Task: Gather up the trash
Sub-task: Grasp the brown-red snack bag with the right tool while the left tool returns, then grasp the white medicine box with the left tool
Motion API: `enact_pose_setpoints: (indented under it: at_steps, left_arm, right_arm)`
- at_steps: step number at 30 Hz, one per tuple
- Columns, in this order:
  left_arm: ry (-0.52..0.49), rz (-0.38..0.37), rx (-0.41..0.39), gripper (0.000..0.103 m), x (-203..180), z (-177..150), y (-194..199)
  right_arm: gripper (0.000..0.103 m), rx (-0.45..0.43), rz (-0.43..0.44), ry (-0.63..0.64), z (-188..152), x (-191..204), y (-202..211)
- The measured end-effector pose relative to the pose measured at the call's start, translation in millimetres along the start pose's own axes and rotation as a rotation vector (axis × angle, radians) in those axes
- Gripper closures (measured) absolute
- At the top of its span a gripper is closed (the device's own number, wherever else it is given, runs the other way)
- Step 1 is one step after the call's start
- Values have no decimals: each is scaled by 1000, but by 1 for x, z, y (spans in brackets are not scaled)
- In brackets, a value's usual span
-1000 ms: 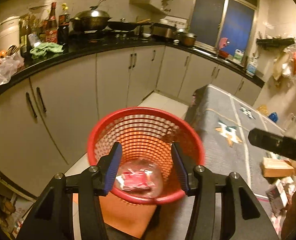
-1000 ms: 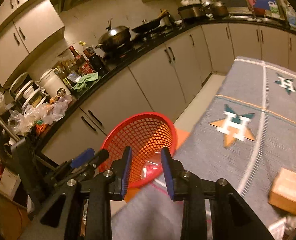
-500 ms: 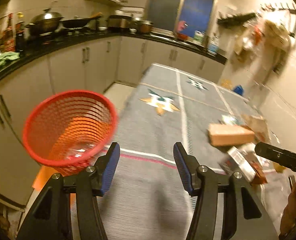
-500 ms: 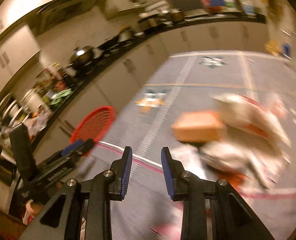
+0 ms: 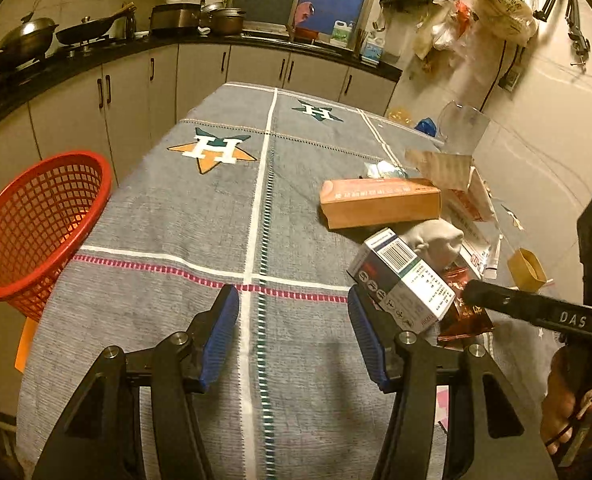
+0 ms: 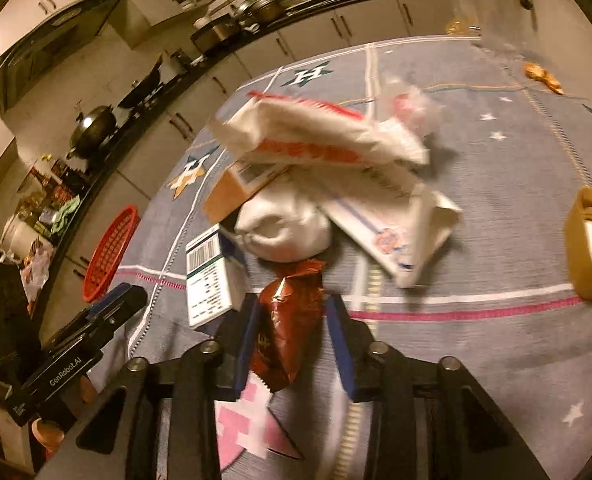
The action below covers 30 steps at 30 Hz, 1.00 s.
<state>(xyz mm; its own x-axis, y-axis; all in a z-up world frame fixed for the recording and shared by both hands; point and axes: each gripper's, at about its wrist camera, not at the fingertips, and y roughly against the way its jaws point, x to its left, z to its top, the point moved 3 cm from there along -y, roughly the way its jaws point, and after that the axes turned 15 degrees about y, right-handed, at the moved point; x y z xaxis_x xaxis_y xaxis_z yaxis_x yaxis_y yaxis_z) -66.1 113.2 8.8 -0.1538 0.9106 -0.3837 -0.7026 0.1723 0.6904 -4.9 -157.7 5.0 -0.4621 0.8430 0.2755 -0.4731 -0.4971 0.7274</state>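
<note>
The right gripper (image 6: pixel 292 344) is seen at the lower centre of the right wrist view with its blue-padded jaws apart, straddling a crinkled red-brown foil wrapper (image 6: pixel 286 320) that lies on the grey tablecloth (image 6: pixel 495 200). Contact with the pads cannot be confirmed; the jaws appear not yet pressed in on it. The wrapper is judged to be very light, thin and slippery, likely to crumple and slide rather than resist, so it is best pinched across its bunched middle, where folds give the pads something to bite.

The left gripper (image 5: pixel 294 336) is held wide apart and empty at the lower centre of its view, above bare cloth, just left of a white barcoded carton (image 5: pixel 403 280).

Beyond the wrapper, toward the middle of the right wrist view, the pile is made up of the carton (image 6: pixel 208 276), a crumpled white wad (image 6: pixel 284 228), a brown cardboard box (image 5: pixel 379 202) and a torn white-and-red package (image 6: pixel 319 140). An open tan box (image 6: pixel 591 244) sits apart at the right edge.

The red mesh basket (image 5: pixel 36 232) is seen at the left edge of the left wrist view, beside the table's edge, well apart from the pile.
</note>
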Motion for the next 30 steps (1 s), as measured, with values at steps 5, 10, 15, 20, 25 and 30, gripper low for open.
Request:
enact_pose_setpoints:
  at_steps: [5, 10, 15, 20, 25, 30]
  left_arm:
    - [-2, 0, 12, 47, -3, -2, -3]
    - [4, -12, 38, 46, -10, 2, -5]
    - [22, -42, 81, 39, -30, 5, -6]
    - [10, -40, 115, 35, -62, 2, -10]
    - [-2, 61, 120, 27, -87, -3, -25]
    - [3, 128, 137, 27, -90, -3, -49]
  right_arm:
    - [59, 6, -7, 25, -4, 3, -12]
    - [60, 13, 55, 22, -10, -4, -15]
    - [65, -46, 76, 4, -20, -10, -5]
    - [65, -140, 33, -22, -29, -28, 34]
    - [65, -193, 11, -44, -35, -42, 60]
    - [65, -221, 7, -40, -38, -47, 73]
